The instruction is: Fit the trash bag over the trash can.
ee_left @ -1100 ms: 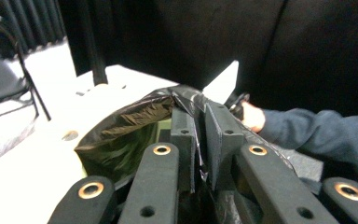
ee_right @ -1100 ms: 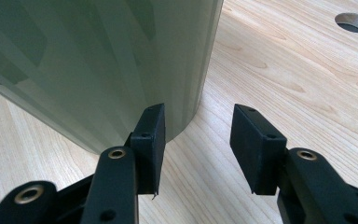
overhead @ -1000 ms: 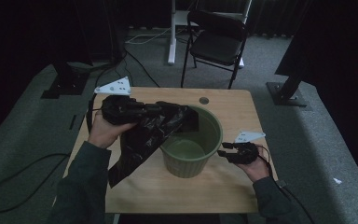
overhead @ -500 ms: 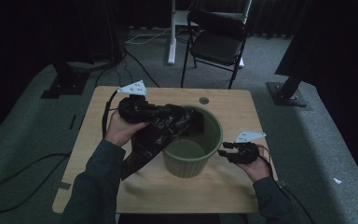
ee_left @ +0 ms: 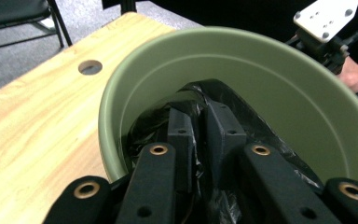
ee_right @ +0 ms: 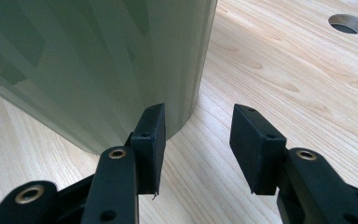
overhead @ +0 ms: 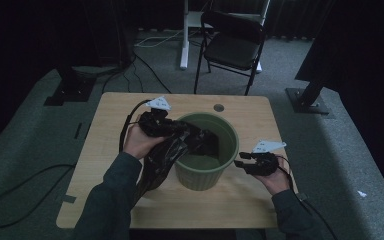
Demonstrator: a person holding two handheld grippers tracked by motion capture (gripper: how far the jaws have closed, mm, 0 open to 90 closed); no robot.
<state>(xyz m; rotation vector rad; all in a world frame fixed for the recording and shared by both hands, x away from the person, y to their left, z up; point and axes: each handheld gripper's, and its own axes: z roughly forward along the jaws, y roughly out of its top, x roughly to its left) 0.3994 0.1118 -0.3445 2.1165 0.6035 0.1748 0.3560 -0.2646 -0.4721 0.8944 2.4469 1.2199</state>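
Over the rim of the round green plastic bin (overhead: 206,150) on the pale wooden table (overhead: 105,145), I have brought my left claw (overhead: 200,142) down from its higher place beside the bin a second ago, so that its tips now reach inside the mouth. With it has come the crinkled black plastic bag (overhead: 162,160): the leading edge lies inside the bin in the left gripper view (ee_left: 223,105), between the two jaws, while the long remainder hangs outside, down the bin's near-left wall to the table. The jaws have just been opening, with the film between them; whether the pads still pinch it I cannot tell. My right claw (overhead: 240,164) rests on the table at the bin's right side as it did a second ago, jaws spread and empty, one pad close against the green wall (ee_right: 93,70). I judge that lining the bin has begun: the bag is entered, but its mouth is not yet spread over the rim.
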